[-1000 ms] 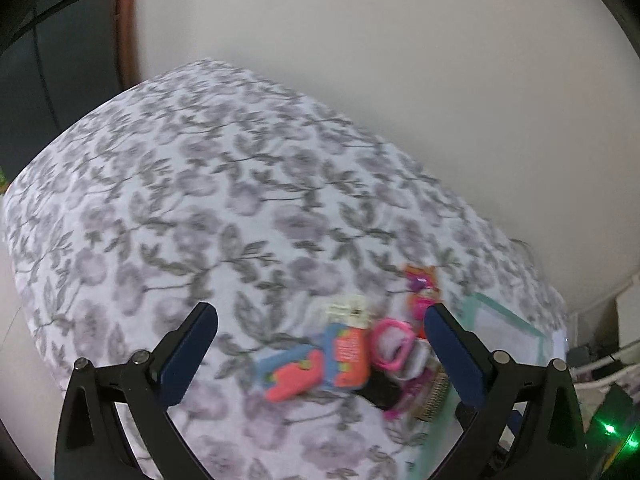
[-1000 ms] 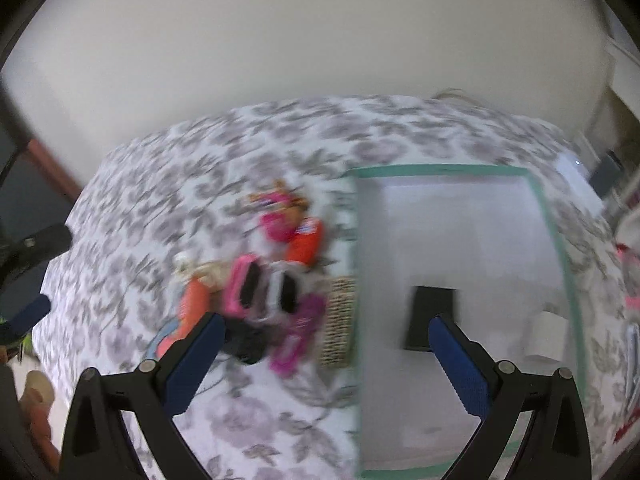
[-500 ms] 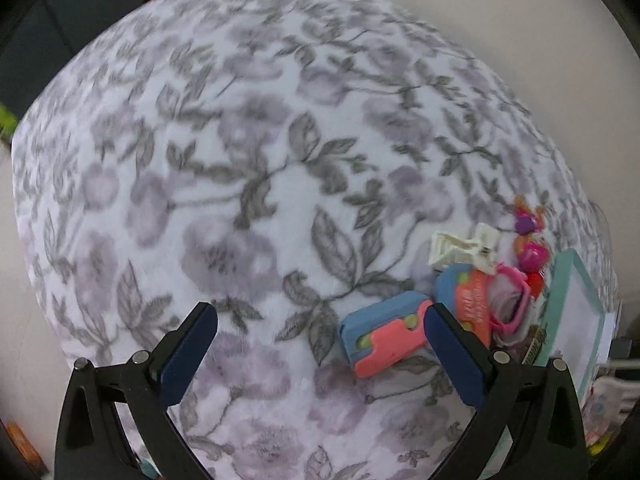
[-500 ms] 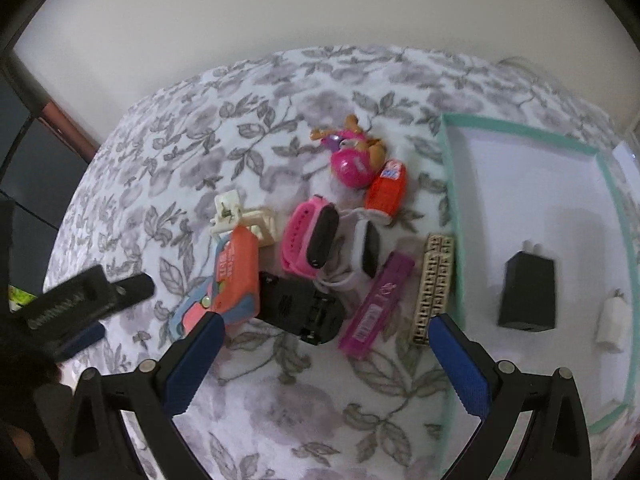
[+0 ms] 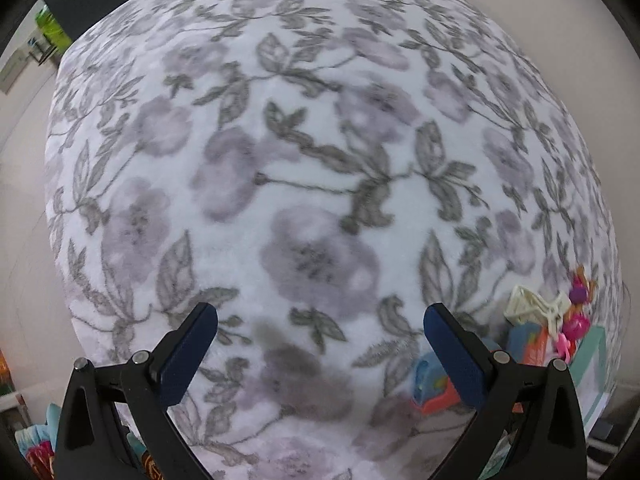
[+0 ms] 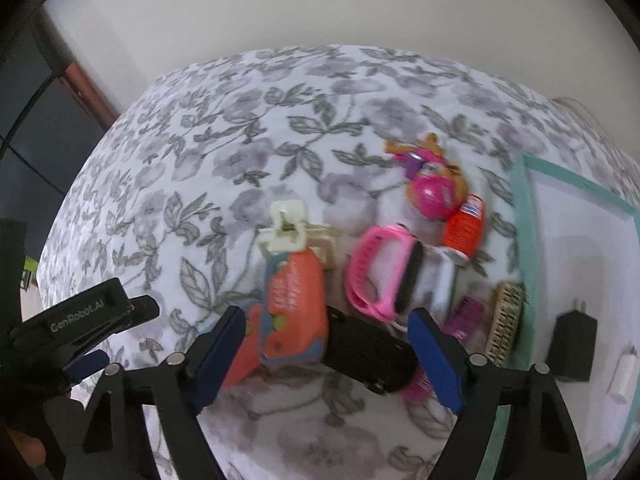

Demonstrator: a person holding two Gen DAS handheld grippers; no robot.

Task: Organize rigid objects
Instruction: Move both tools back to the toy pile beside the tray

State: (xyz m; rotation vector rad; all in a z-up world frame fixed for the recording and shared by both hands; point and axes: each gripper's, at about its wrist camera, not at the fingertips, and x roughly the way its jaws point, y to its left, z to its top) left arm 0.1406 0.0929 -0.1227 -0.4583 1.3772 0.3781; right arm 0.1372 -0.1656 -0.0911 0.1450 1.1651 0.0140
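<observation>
Since 1 second ago the right claw (image 6: 324, 350), jaws spread and empty, has dropped close over the toy pile beside the teal tray (image 6: 520, 216), bracketing the orange toy (image 6: 296, 300), suggesting a pickup, while the open left claw (image 5: 320, 352) hangs over bare bedspread (image 5: 312, 140).

A: Where could a gripper pass?
B: Over the wide bare floral bedspread (image 5: 312, 184).
A: And what blocks?
B: The toy clutter (image 6: 360, 280) packed tight beside the tray (image 6: 520, 216), items touching.
</observation>
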